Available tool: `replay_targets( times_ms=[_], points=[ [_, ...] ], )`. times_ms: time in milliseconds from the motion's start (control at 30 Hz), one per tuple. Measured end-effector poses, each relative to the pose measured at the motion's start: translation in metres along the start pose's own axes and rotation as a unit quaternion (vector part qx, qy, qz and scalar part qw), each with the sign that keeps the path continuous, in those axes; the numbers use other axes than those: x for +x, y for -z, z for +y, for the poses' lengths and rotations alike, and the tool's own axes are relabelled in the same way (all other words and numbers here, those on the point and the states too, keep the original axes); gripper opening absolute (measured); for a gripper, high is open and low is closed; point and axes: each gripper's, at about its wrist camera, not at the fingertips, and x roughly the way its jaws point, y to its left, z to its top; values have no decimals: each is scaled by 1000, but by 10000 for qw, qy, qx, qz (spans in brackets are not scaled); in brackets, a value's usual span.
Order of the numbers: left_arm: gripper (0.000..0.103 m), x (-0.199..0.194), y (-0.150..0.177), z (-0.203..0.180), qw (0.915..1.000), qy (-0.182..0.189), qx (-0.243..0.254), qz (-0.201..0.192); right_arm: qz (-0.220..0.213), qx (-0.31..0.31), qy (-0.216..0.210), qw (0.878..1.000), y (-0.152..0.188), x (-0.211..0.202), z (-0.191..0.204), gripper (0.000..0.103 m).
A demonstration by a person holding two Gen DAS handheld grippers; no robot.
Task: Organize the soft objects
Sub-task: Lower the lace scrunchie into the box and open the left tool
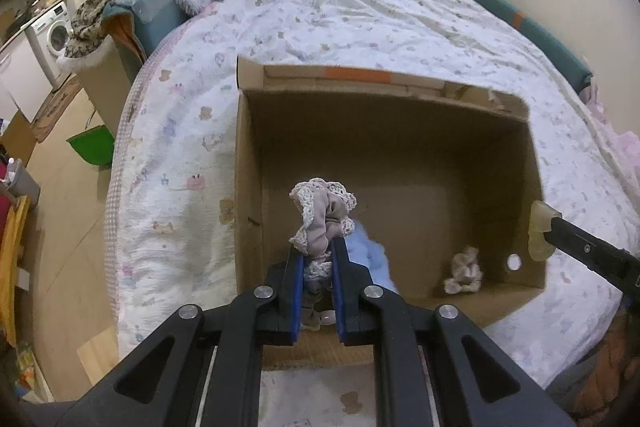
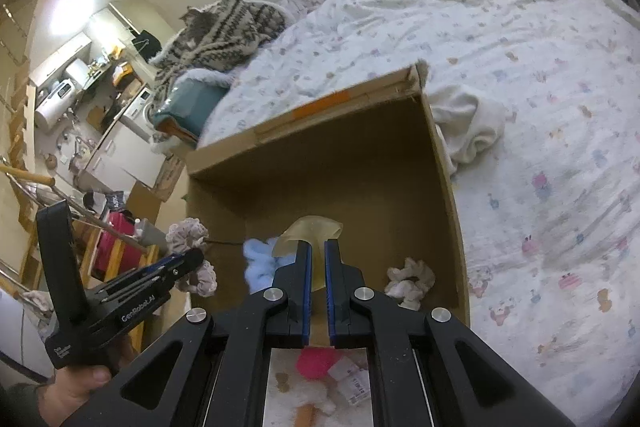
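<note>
A: What does the left wrist view show?

B: The left gripper (image 1: pixel 317 251) is clamped on a lace-edged mauve scrunchie (image 1: pixel 322 217), held over the near-left part of the open cardboard box (image 1: pixel 248 155) on the bed (image 1: pixel 360 19). Inside the box, a blue cloth (image 1: pixel 370 259) lies just behind the fingers and a pale scrunchie (image 1: pixel 464 273) sits in the near-right corner. At the box's right wall the right gripper (image 1: pixel 542 233) pinches a translucent yellowish piece (image 1: pixel 538 227).

A: And the right wrist view?

B: The right gripper (image 2: pixel 317 259) is closed on that yellowish piece (image 2: pixel 308 233), above the box (image 2: pixel 444 155). The blue cloth (image 2: pixel 256 263) lies left of it on the box floor, the pale scrunchie (image 2: pixel 410 283) to its right. At the box's left edge the left gripper (image 2: pixel 192 259) holds the mauve scrunchie (image 2: pixel 186 233).
</note>
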Motion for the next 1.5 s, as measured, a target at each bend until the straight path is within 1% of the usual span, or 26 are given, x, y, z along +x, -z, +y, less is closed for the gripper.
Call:
replay_targets(
  times_ms=[100, 233, 400, 500, 600, 667, 767, 800, 833, 867, 967, 1033, 1100, 1233, 1300, 1433, 1500],
  points=[
    [12, 14, 4, 2, 9999, -64, -21, 108, 132, 14, 60, 9999, 4, 12, -5, 8],
    [12, 24, 6, 1, 9994, -315, 50, 100, 200, -31, 142, 9997, 8, 20, -7, 8],
    [12, 42, 12, -9, 9987, -279, 241, 352, 250, -94, 198, 9994, 10, 26, -4, 8],
    [12, 49, 16, -16, 9980, -152, 387, 474, 262, -135, 195, 9994, 11, 26, -3, 8],
    [12, 57, 19, -22, 9974, 35, 386, 600, 302, -123, 205, 9993, 11, 28, -4, 8],
    [12, 58, 20, -28, 9972, 233, 400, 582, 317, -105, 220, 9992, 10, 28, -6, 8],
    [12, 53, 19, -38, 9927, 996, 365, 581, 309, -49, 223, 9993, 8, 29, -8, 8],
    [12, 51, 18, -41, 9913, 1137, 381, 548, 306, -32, 226, 9993, 7, 29, -9, 8],
    [12, 47, 18, -43, 9920, 1094, 438, 453, 305, -26, 234, 9993, 7, 30, -9, 8],
    [12, 45, 18, -44, 9935, 957, 516, 350, 309, -25, 244, 9992, 7, 30, -9, 8],
    [12, 38, 19, -41, 9971, 254, 715, 6, 337, -53, 270, 9991, 7, 32, -8, 8],
    [12, 37, 19, -37, 9973, -72, 727, -58, 364, -117, 331, 9987, 7, 35, -6, 8],
    [12, 40, 18, -29, 9968, -333, 727, -22, 391, -177, 380, 9984, 8, 39, -4, 8],
    [12, 49, 20, -20, 9971, -401, 617, 207, 492, -272, 465, 9973, 10, 47, -3, 8],
    [12, 49, 20, -19, 9968, -453, 630, 212, 537, -276, 486, 9970, 10, 51, -2, 8],
    [13, 49, 21, -19, 9970, -415, 622, 204, 608, -245, 513, 9965, 11, 54, -5, 8],
    [13, 50, 20, -27, 9970, -402, 619, 230, 624, -223, 507, 9965, 11, 55, -6, 9]
  ],
)
